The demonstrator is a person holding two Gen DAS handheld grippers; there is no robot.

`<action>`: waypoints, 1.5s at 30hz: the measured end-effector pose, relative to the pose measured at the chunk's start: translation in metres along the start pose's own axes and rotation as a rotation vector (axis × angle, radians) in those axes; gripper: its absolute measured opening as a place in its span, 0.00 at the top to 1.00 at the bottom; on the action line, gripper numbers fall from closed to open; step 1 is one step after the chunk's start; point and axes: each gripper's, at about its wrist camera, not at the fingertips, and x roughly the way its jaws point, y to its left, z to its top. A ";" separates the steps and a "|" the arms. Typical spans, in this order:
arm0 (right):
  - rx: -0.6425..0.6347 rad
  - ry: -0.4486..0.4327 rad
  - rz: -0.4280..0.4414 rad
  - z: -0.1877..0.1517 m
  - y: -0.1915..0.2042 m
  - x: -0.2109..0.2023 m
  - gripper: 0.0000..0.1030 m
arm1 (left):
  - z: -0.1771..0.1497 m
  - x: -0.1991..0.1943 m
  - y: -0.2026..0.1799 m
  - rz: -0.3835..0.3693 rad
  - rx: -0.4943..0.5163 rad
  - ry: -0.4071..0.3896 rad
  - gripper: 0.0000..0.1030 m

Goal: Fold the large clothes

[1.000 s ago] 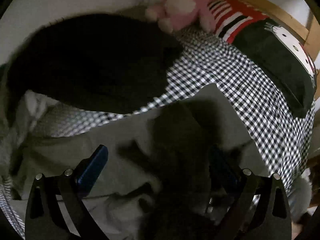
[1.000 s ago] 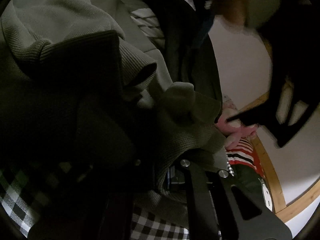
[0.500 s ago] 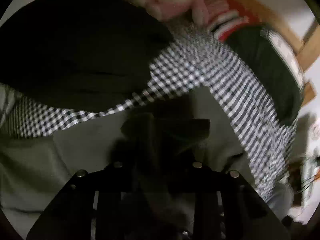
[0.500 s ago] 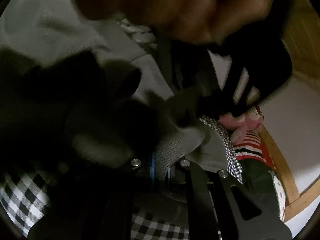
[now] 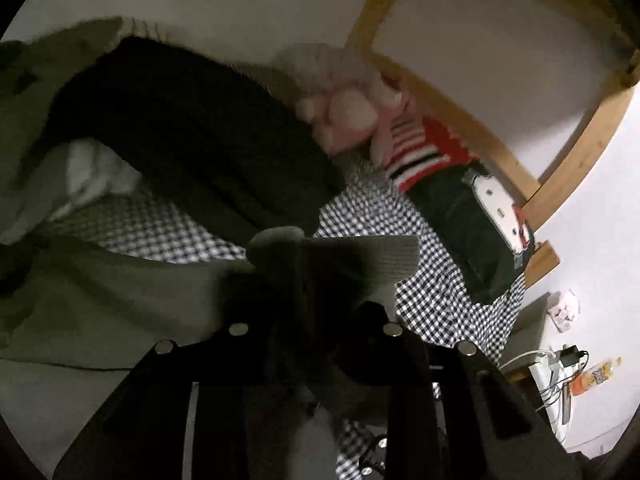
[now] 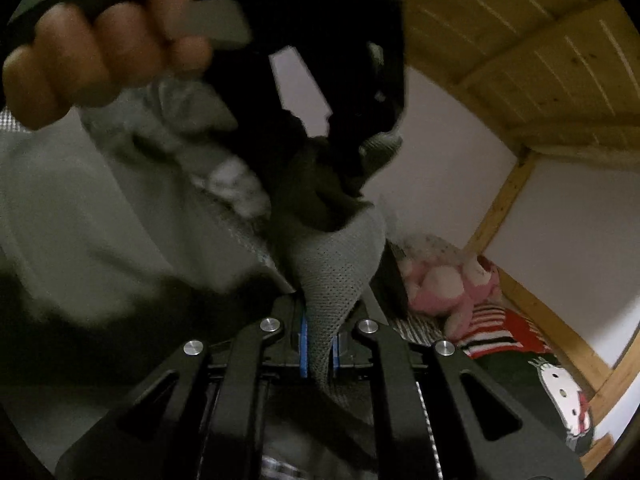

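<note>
Checkered bedsheet (image 5: 420, 292) under grey garment (image 6: 336, 276) in right gripper (image 6: 319, 348)

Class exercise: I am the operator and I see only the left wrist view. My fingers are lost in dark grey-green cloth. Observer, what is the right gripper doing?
Observer: The right gripper is shut on a fold of the grey-green knit garment, pinched between blue pads.
Operator: Can you see my own gripper from there?
Observer: Yes. A hand holds the left gripper just above, its black frame biting the same garment.
Operator: Anything overhead?
Observer: Wooden slats of an upper bunk.
</note>
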 end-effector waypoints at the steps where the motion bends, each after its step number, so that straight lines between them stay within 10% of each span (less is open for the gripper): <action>1: 0.017 -0.016 0.003 0.011 0.006 -0.004 0.92 | 0.000 -0.009 0.004 0.003 0.001 -0.008 0.75; 12: -0.098 -0.056 0.112 0.076 0.168 -0.016 0.92 | -0.054 -0.100 0.116 0.189 -0.072 -0.045 0.75; 19: -0.261 0.077 0.180 0.091 0.282 0.000 0.92 | -0.105 -0.115 0.232 0.313 -0.207 0.010 0.74; 21: -0.333 0.109 0.236 0.087 0.312 0.000 0.91 | -0.118 -0.125 0.257 0.321 -0.264 0.013 0.67; 23: -0.399 0.141 0.205 0.081 0.332 0.002 0.89 | -0.127 -0.142 0.269 0.367 -0.286 -0.026 0.35; 25: -0.391 0.145 0.179 0.077 0.335 0.003 0.88 | -0.129 -0.168 0.273 0.454 -0.298 -0.088 0.08; 29: -0.458 0.117 0.142 0.080 0.345 -0.010 0.78 | -0.124 -0.210 0.277 0.427 -0.411 -0.232 0.07; 34: -0.399 -0.033 0.320 0.092 0.328 -0.063 0.03 | -0.102 -0.192 0.263 0.216 -0.402 -0.196 0.06; 39: -0.290 -0.071 0.652 0.080 0.276 -0.117 0.03 | -0.110 -0.129 0.265 0.214 -0.380 -0.088 0.06; 43: -0.097 -0.006 0.568 0.072 0.206 -0.097 0.03 | -0.150 -0.075 0.277 0.284 -0.431 -0.006 0.06; 45: 0.098 0.080 0.425 0.074 0.161 -0.056 0.03 | -0.169 -0.068 0.264 0.353 -0.338 -0.097 0.06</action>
